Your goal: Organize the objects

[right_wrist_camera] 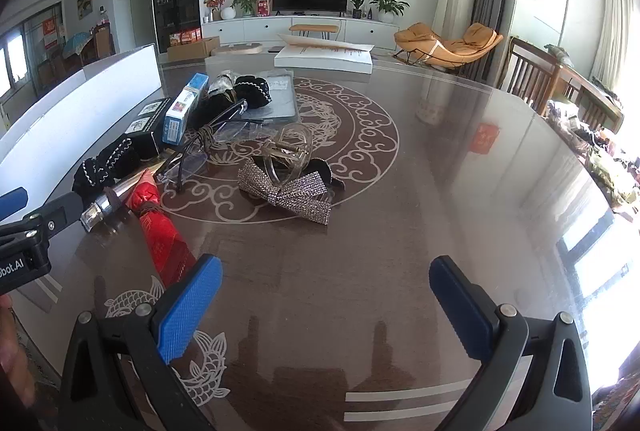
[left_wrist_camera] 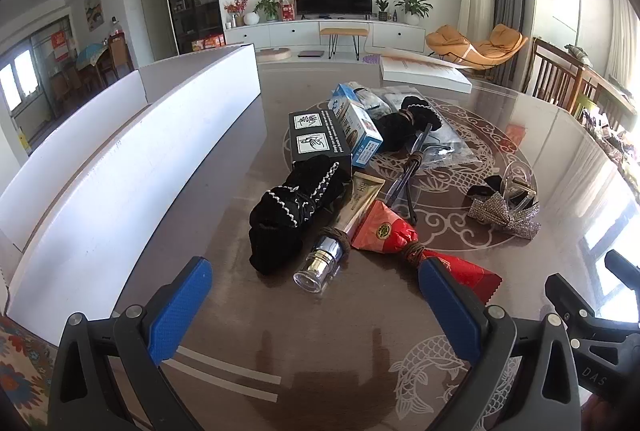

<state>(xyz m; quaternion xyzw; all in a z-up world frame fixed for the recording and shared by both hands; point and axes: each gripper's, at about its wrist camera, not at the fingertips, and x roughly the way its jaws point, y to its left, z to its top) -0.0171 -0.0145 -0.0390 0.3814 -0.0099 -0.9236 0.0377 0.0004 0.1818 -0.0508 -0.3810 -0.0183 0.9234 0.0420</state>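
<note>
Bare table [right_wrist_camera: 460,167] rightward — leftward white box [left_wrist_camera: 132,167], ahead clutter [left_wrist_camera: 352,159].

Left tool [left_wrist_camera: 316,297] and right tool [right_wrist_camera: 326,297] both hover side by side with fingers spread wide (nothing gripped).

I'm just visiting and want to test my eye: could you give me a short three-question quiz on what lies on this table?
1. True or false: the left gripper is shut on the red packet.
2. Which lies nearest the rhinestone bow? A) clear hair claw B) blue-and-white box C) white storage box
3. Fill in: the black box lies partly under the ______ box.

Key
1. False; both the left and the right gripper are open, holding nothing.
2. A; the claw touches the bow.
3. Blue-and-white.
</note>
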